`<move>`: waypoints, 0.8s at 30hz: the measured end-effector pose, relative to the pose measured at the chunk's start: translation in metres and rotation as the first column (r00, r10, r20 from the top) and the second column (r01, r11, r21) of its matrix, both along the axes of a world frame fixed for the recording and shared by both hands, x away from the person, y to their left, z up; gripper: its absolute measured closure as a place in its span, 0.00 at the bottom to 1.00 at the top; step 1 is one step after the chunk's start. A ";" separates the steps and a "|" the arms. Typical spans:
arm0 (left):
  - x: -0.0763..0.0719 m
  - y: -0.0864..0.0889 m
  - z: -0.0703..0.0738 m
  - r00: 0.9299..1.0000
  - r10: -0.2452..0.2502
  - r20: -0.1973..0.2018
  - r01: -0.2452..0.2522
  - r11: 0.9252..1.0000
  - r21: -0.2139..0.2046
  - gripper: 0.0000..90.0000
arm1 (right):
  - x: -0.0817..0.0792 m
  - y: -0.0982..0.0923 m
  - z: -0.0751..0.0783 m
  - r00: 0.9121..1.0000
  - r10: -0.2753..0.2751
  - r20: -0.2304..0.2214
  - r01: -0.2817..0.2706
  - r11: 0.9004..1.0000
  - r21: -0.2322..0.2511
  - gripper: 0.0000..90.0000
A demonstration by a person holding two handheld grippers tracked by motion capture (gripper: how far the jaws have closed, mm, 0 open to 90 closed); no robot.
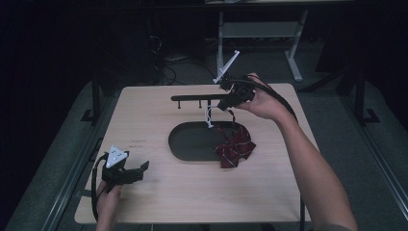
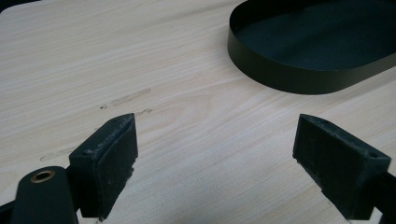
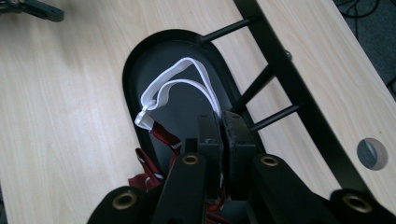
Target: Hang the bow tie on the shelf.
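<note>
My right gripper (image 1: 226, 102) is clamped on the white elastic strap (image 3: 173, 88) of the dark red striped fabric bow (image 1: 235, 147), which lies at the right end of the black oval metal tray (image 1: 190, 143). My left gripper (image 1: 139, 169) rests wide open, empty, near left.

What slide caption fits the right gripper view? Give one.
Right gripper pinches white elastic strap of red striped bow above black tray.

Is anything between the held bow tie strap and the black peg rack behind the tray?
Nothing visible: the right gripper pinches the white strap over the tray, with the rack's pegs close beside it.
</note>
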State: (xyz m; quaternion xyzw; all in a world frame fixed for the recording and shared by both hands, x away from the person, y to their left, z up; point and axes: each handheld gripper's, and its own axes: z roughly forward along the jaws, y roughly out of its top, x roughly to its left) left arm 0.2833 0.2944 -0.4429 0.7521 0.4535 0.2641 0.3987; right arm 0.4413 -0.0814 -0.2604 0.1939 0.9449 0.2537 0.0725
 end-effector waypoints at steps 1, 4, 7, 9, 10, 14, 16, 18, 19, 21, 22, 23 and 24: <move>0.000 0.000 0.000 1.000 -0.001 -0.001 0.001 1.000 0.001 0.15 | 0.001 0.000 0.000 1.000 -0.001 0.002 0.001 1.000 -0.002 0.96; 0.000 0.000 0.000 1.000 0.000 -0.001 0.000 1.000 0.000 0.15 | 0.005 0.000 0.001 1.000 -0.011 0.004 0.011 1.000 -0.005 0.96; 0.000 0.000 0.000 1.000 0.000 0.000 0.000 1.000 -0.001 0.15 | 0.008 0.000 0.003 1.000 -0.019 0.004 0.019 1.000 -0.007 0.96; 0.000 0.000 0.000 1.000 0.000 0.000 0.000 1.000 -0.001 0.15 | 0.010 0.000 0.004 1.000 -0.026 0.007 0.026 1.000 -0.009 0.96; 0.000 0.000 0.000 1.000 0.000 0.001 0.000 1.000 -0.002 0.15 | 0.012 -0.001 0.005 1.000 -0.030 0.005 0.030 1.000 -0.008 0.96; 0.000 0.000 0.000 1.000 -0.002 -0.002 0.002 1.000 -0.001 0.15 | 0.018 -0.003 0.006 0.999 -0.053 0.005 0.053 0.999 -0.012 0.96; 0.000 0.000 0.000 1.000 -0.001 -0.002 0.001 1.000 -0.001 0.15 | 0.020 -0.005 0.005 0.998 -0.056 0.008 0.056 0.998 -0.006 0.96; 0.000 0.000 0.000 1.000 -0.001 -0.001 0.001 1.000 -0.001 0.15 | 0.022 -0.005 0.004 0.998 -0.060 0.002 0.060 0.998 -0.005 0.96; 0.000 0.000 0.000 1.000 0.000 0.000 0.000 1.000 -0.003 0.15 | 0.023 -0.005 0.004 0.998 -0.062 0.001 0.062 0.998 -0.007 0.96; 0.000 0.000 0.000 1.000 0.000 0.000 0.000 1.000 -0.003 0.15 | 0.026 -0.006 0.002 0.998 -0.070 0.000 0.070 0.997 -0.011 0.96; 0.000 0.000 0.000 1.000 -0.001 0.000 0.001 1.000 -0.003 0.15 | 0.026 -0.006 0.001 0.997 -0.077 -0.003 0.077 0.997 -0.015 0.96; 0.000 0.000 0.000 1.000 -0.001 -0.001 0.001 1.000 -0.004 0.15 | 0.028 -0.006 0.000 0.997 -0.079 0.000 0.079 0.997 -0.016 0.96; 0.000 0.000 0.000 1.000 -0.001 -0.002 0.001 1.000 -0.004 0.15 | 0.029 -0.006 0.000 0.997 -0.082 -0.002 0.082 0.997 -0.015 0.96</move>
